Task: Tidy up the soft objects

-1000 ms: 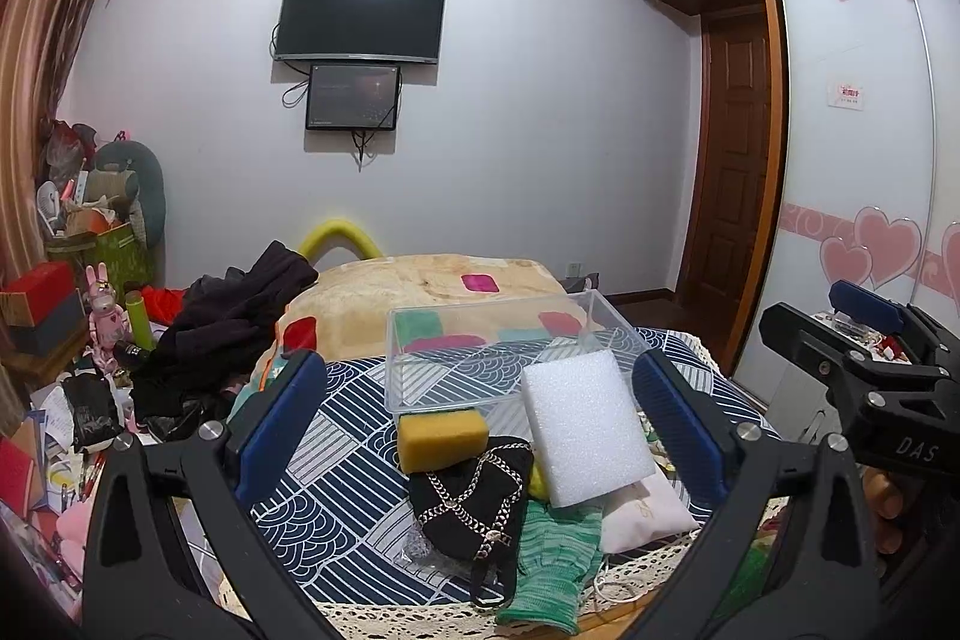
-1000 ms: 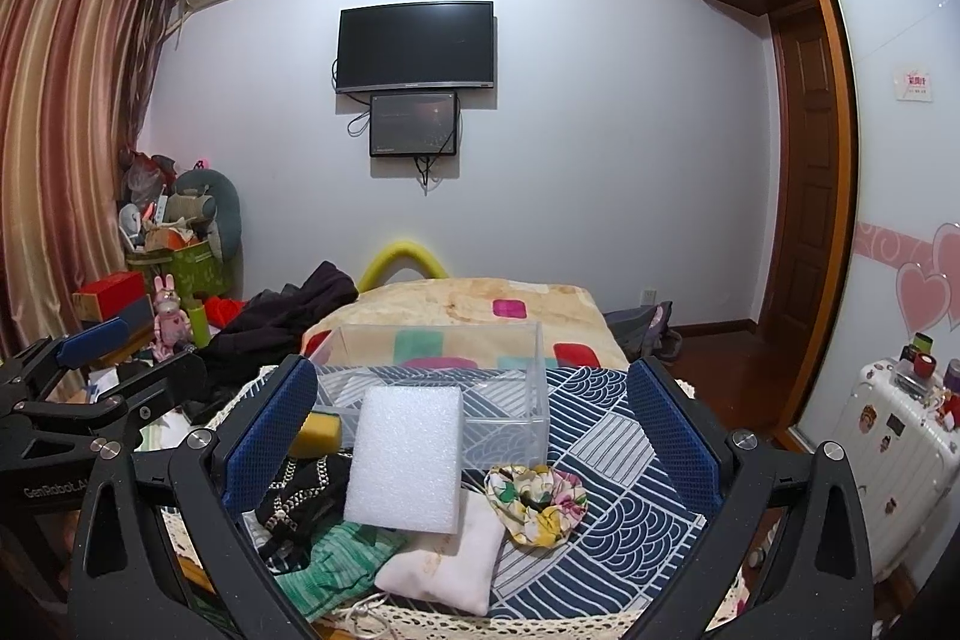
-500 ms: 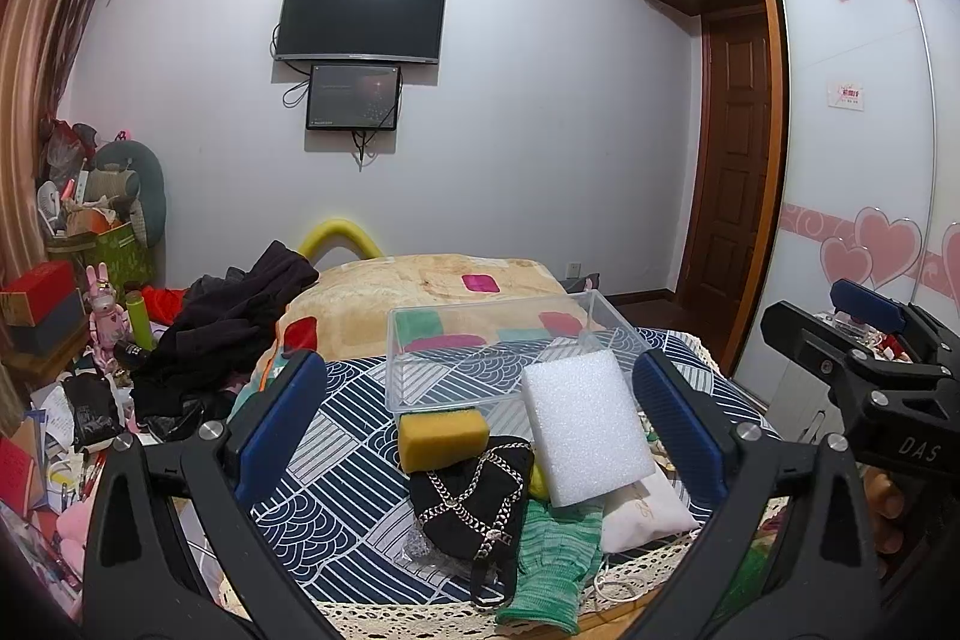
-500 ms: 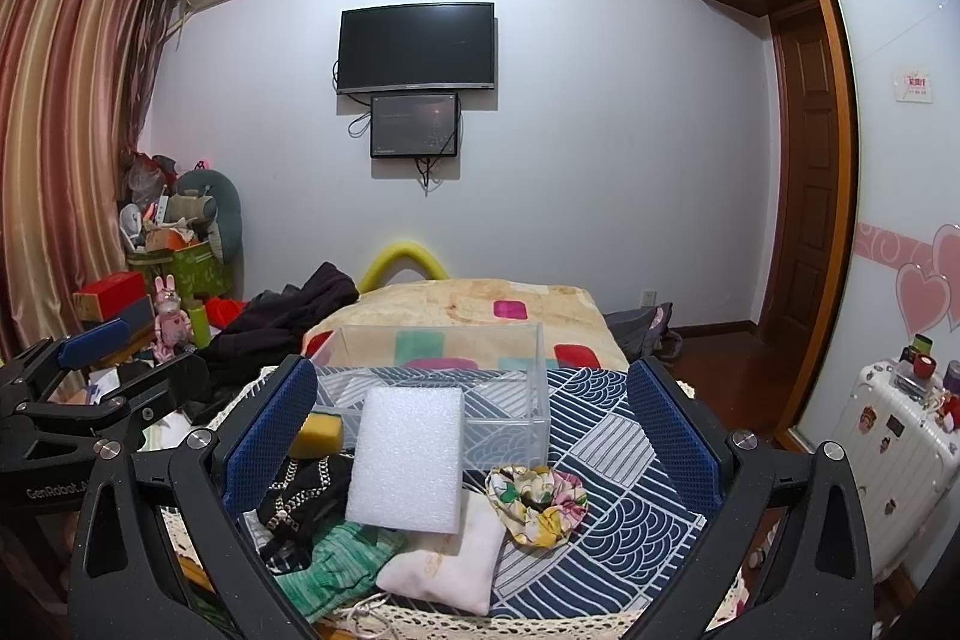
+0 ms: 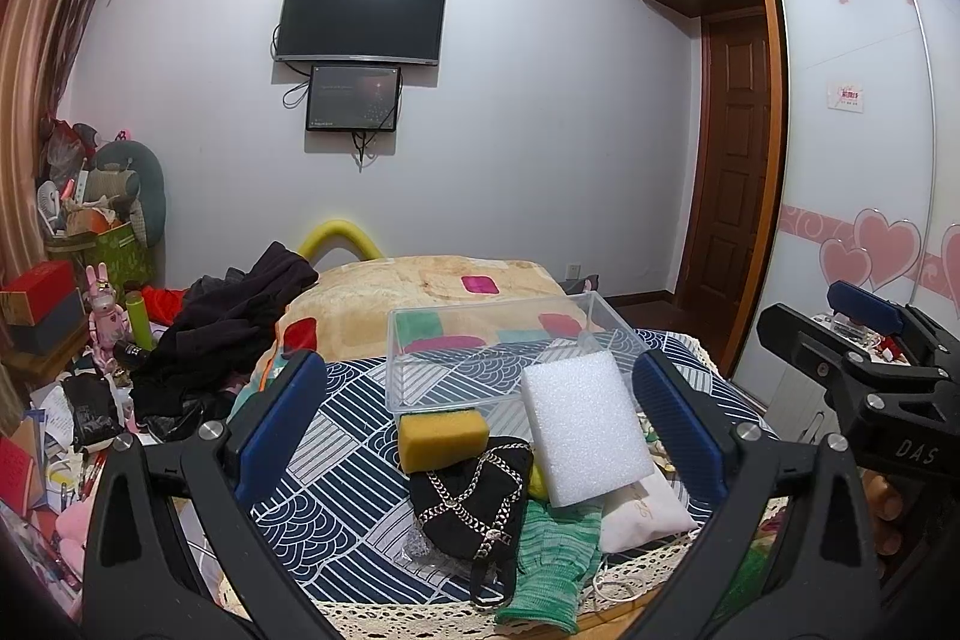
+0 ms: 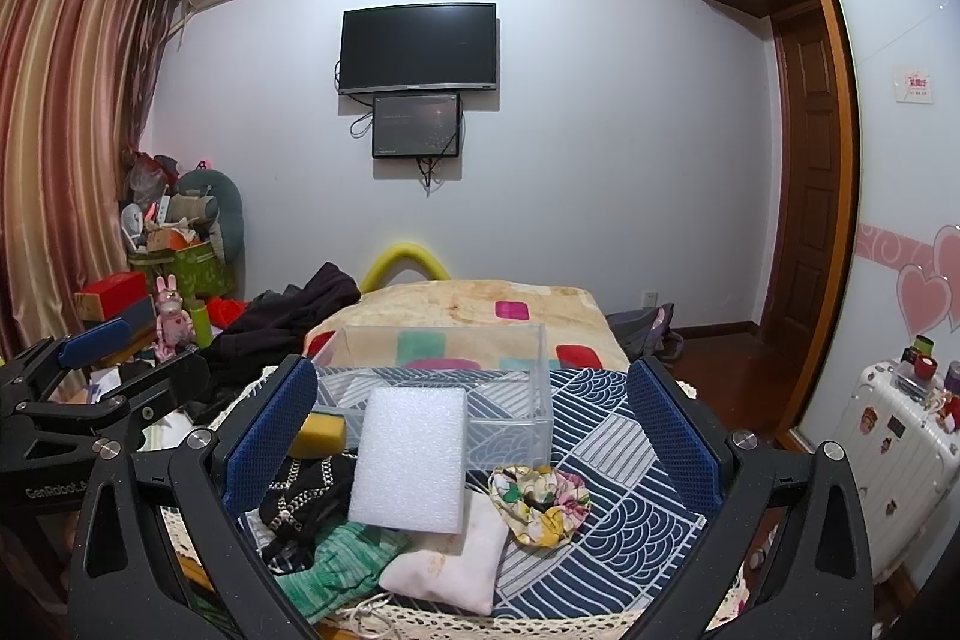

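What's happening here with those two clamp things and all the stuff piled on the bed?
A person holds a two-finger tool in each hand above the bed. The left tool and the right tool are both open and empty. Nothing is picked up: the white foam block, yellow sponge, black chain-trimmed pouch, green knitted cloth and floral scrunchie lie heaped before the empty clear plastic box.
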The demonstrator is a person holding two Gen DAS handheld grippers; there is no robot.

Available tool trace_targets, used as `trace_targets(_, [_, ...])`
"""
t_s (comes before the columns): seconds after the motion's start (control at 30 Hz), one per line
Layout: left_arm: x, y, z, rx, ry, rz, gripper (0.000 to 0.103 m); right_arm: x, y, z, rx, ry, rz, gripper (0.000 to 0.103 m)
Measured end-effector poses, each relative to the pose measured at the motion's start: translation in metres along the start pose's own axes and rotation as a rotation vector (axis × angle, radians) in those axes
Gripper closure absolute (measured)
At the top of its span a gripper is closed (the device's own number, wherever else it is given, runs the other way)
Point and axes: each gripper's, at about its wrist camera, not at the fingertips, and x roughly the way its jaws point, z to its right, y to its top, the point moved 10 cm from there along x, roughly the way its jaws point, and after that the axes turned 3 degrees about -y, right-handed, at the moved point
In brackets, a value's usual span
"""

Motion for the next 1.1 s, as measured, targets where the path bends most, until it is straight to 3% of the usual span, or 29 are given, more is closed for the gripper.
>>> trace_targets(0.43, [0.020,-0.012,-0.012,-0.034,0.000,-0.060,0.000,0.020,-0.015,-0.006,-0.009,0.013,-0.046,0.000])
trace_targets(0.83, [0.078,-0.058,-0.041,-0.089,0.010,-0.220,0.000,0.067,-0.059,-0.021,-0.047,0.045,-0.204,0.000])
trace_targets(1.1, [0.101,-0.075,-0.050,-0.119,0.005,-0.272,0.004,0.095,-0.090,-0.036,-0.045,0.105,-0.338,0.000])
